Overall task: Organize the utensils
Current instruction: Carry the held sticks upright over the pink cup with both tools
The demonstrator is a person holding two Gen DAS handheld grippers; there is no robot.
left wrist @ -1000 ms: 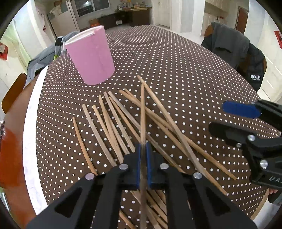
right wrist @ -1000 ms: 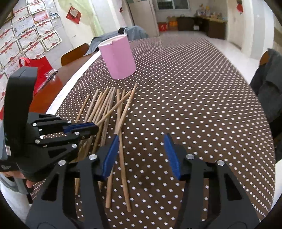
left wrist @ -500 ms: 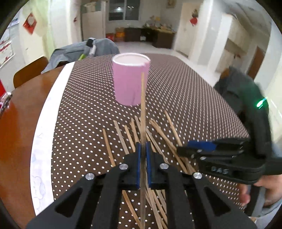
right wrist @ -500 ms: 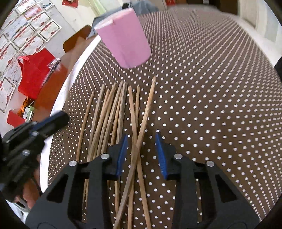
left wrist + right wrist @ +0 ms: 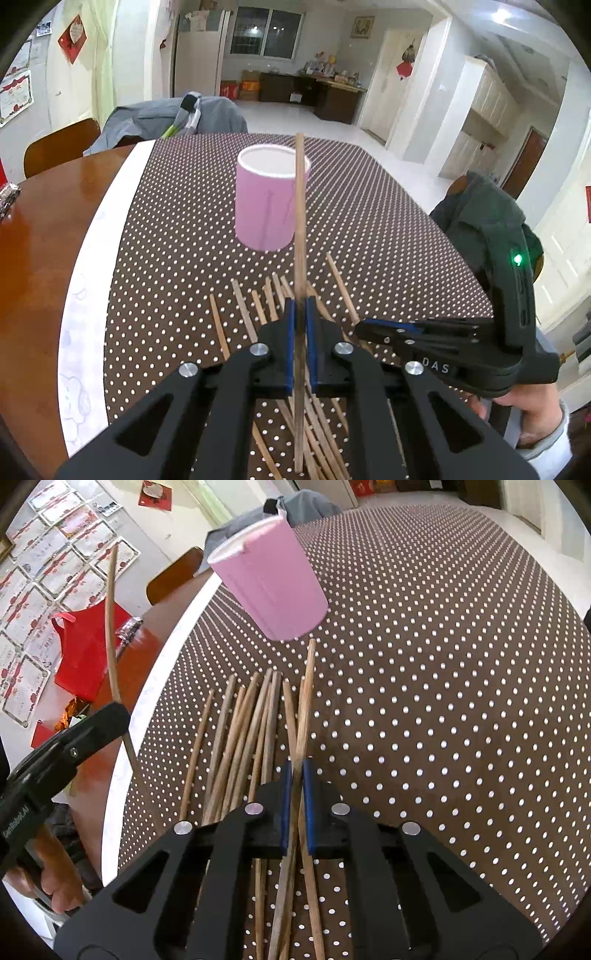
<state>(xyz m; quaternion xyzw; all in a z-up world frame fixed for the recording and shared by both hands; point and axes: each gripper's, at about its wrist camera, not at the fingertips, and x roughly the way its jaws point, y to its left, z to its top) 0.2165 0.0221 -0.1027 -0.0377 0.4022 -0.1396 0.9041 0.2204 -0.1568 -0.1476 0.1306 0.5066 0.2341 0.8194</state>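
Left wrist view: one stick is now up off the table, pinched tight in the left fingers and aimed at the pink cup. The right fingers, wide a moment ago, have just snapped shut on another stick in the pile. Both can go in the cup soon.

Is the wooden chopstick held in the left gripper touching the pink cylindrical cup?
Apart. The right wrist view shows the wooden chopstick in the left gripper raised well left of the pink cylindrical cup, open background between them.
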